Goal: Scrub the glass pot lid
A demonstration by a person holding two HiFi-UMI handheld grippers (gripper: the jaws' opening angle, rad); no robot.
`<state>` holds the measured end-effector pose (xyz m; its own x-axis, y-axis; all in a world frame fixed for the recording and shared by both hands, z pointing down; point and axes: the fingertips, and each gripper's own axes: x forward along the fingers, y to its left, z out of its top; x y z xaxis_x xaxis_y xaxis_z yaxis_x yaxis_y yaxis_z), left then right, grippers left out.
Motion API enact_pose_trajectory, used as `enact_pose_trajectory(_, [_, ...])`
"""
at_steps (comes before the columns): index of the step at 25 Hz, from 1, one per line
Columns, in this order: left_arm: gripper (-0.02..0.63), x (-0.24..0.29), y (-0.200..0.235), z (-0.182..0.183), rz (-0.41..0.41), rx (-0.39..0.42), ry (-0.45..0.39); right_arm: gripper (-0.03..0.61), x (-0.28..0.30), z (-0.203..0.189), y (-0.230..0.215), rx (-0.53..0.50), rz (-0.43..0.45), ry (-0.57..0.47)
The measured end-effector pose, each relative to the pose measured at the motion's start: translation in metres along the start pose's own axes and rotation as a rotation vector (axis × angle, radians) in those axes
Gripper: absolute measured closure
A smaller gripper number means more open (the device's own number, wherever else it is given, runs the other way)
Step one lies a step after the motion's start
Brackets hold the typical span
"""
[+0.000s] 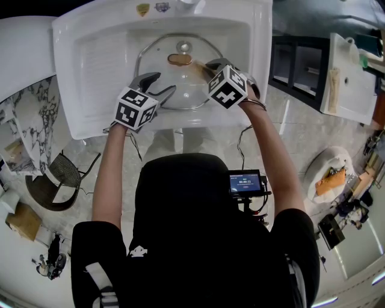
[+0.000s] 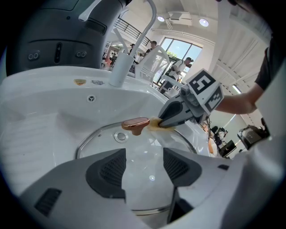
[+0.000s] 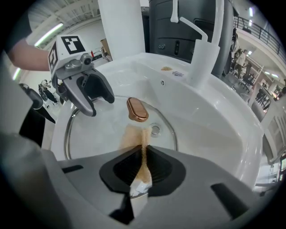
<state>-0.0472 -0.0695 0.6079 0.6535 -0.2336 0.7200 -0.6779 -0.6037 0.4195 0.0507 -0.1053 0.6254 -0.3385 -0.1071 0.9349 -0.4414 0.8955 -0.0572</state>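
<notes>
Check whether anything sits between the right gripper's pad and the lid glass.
Nothing visible does. The right gripper is shut on the tan pad, whose end seems to lie on the glass lid. The copper knob stands just ahead of it. The open left gripper is off by the rim.

Carries everything here: a white sink [image 1: 90,114]. Holds a glass pot lid [image 1: 186,84] flat on the basin floor, steel-rimmed, with its copper-coloured knob [image 1: 180,59] upward and a small round vent [image 1: 183,46] just beyond the knob. Slopes in fine ribs [image 1: 99,60] at the basin's left side. Bears a white faucet [image 2: 119,71] on the back rim, with two small stickers [image 1: 142,9] near its base.
</notes>
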Motion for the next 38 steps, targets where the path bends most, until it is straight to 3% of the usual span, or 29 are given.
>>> enact_pose_trajectory(21, [0.357,0.0,0.001,0.0,0.002,0.0,-0.001,0.558,0.016,-0.015,-0.041,-0.04,-0.172,0.061])
enact_pose_trajectory(38, [0.357,0.001,0.001,0.0,0.004,0.0,-0.002,0.56,0.009,-0.011,-0.026,-0.052,-0.173,0.025])
